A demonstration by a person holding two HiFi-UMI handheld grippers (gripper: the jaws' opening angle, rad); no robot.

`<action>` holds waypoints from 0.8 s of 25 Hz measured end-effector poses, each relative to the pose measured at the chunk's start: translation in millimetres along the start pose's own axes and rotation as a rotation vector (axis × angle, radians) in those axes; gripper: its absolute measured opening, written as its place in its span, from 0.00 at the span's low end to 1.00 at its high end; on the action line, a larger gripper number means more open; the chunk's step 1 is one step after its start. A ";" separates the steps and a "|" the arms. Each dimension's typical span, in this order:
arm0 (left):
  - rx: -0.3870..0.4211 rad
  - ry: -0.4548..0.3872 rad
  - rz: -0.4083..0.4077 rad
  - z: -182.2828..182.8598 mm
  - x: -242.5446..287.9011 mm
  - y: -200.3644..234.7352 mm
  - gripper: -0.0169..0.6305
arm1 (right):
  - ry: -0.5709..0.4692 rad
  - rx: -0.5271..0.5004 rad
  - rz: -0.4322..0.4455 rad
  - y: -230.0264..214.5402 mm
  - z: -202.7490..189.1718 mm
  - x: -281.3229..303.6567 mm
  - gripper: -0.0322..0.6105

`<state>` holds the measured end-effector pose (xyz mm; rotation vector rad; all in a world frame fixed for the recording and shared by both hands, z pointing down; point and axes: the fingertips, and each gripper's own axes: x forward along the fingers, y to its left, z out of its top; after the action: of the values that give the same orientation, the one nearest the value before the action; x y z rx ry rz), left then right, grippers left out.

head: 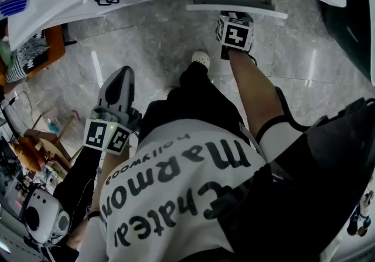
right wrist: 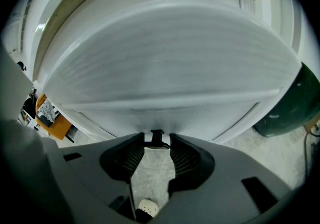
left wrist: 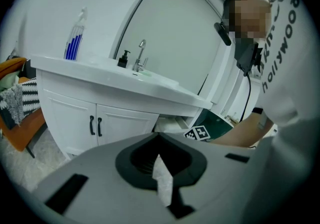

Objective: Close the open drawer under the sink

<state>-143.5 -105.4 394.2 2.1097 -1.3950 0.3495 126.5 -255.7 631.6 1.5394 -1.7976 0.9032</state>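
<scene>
Right arm stretched forward, left arm held back by the body.

The right tongs (right wrist: 156,142) point ahead at the end of a bare, outstretched right forearm (head: 258,91). Their jaws stand a little apart and their marker cube (head: 235,33) faces up. The left tongs (left wrist: 159,139) sit well behind the right tongs, low beside the person's hip, angled forward with their tips closed together. Their own marker cube sits at the rear.

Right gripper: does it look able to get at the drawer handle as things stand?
Probably yes. The right gripper sits right at the drawer front, jaws apart, with the small dark handle at their tips and nothing in between.
</scene>
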 end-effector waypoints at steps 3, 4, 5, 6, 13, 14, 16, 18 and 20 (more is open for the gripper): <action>-0.006 -0.006 0.017 -2.1 -4.8 8.2 0.04 | 0.001 0.001 -0.008 0.3 -0.3 2.8 0.31; -0.011 -0.008 0.022 -3.0 -5.5 10.8 0.04 | 0.001 0.000 -0.009 0.4 0.4 3.7 0.31; -0.015 -0.010 0.025 -3.8 -5.8 12.7 0.04 | 0.001 -0.001 -0.010 0.6 1.4 4.4 0.31; -0.018 -0.011 0.026 -4.4 -5.6 13.9 0.04 | 0.002 -0.001 -0.012 0.9 2.2 5.2 0.31; -0.019 -0.022 0.022 -6.2 -4.3 13.4 0.04 | -0.001 0.001 -0.020 -1.1 3.6 6.3 0.31; -0.017 -0.023 0.024 -6.5 -4.7 13.4 0.04 | -0.005 0.002 -0.017 -1.4 3.8 5.9 0.31; -0.012 -0.023 0.031 -7.0 -5.9 13.8 0.04 | -0.013 0.000 -0.017 -2.4 5.4 5.0 0.31; -0.014 -0.025 0.038 -8.0 -7.7 14.8 0.04 | -0.017 -0.001 -0.021 -3.5 6.8 4.7 0.31; -0.021 -0.024 0.044 -10.2 -9.7 15.8 0.04 | -0.015 0.001 -0.023 -3.8 7.0 4.5 0.31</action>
<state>-160.8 -96.5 402.4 2.0755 -1.4553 0.3268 129.5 -264.4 631.5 1.5683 -1.7868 0.8837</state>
